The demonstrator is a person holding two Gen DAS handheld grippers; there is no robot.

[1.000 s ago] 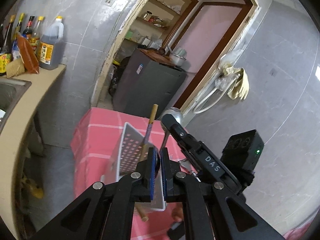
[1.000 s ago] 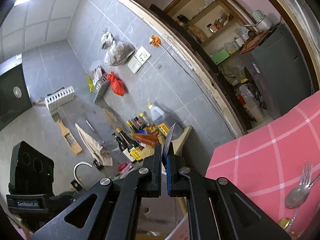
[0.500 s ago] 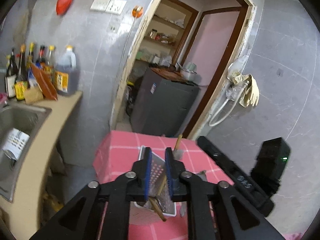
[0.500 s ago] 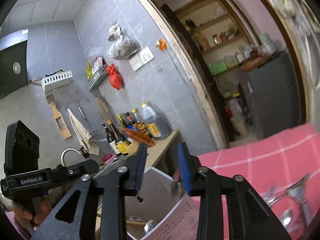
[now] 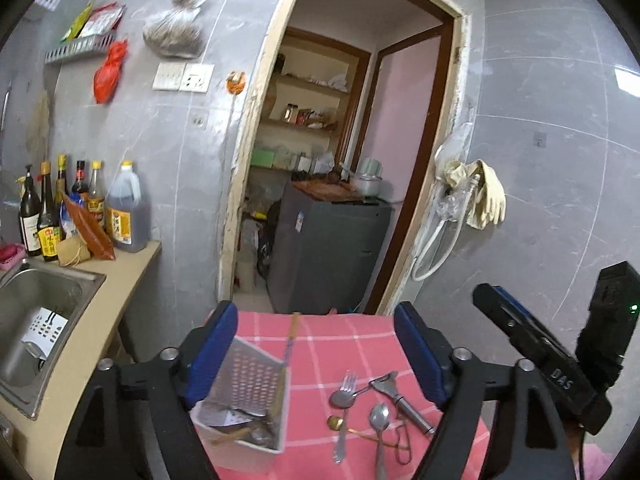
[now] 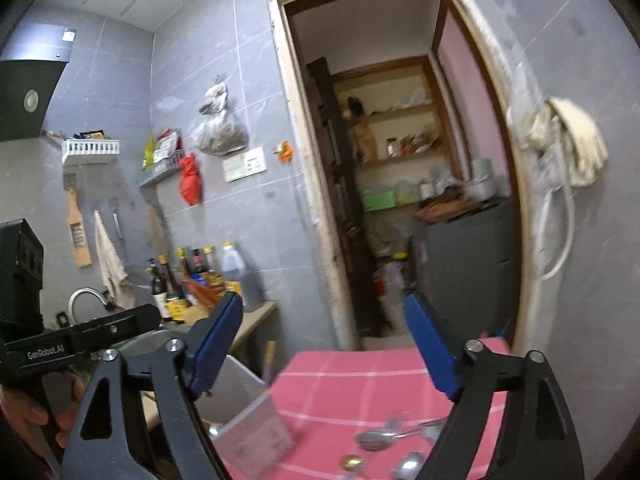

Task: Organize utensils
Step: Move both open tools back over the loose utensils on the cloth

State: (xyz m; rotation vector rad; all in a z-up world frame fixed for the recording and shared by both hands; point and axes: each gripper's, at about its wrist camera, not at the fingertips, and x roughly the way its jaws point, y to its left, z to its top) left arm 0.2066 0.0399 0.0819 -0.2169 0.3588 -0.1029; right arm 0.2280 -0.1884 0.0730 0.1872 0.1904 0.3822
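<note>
grey tiled walls (image 5: pixel 552 128), open doorway (image 5: pixel 340 168), steel sink (image 5: pixel 36 304).

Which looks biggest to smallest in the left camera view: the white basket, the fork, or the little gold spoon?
1. White basket, clearly largest.
2. Fork.
3. Gold spoon; its handle runs partly under other cutlery, so its full length is unsure.

Left gripper (image 5: pixel 318 350): matte black linkage arms with triangular cut-outs, round silver screw heads at the pivots, two flat fingers (image 5: pixel 212 346) faced with blue pads.

Right gripper (image 6: pixel 324 346): same build, black arms, silver pivot screws, blue-padded fingers (image 6: pixel 430 344). Seen from the left wrist view, its body is a black bar lettered "DAS" in white, backed by a black box with a small green light.

Left unit, seen from the right wrist view: black bar lettered "GenRobot.AI", black box behind it.

Hand (image 6: pixel 68 408): bare skin, light tone, partly visible below the bar.
</note>
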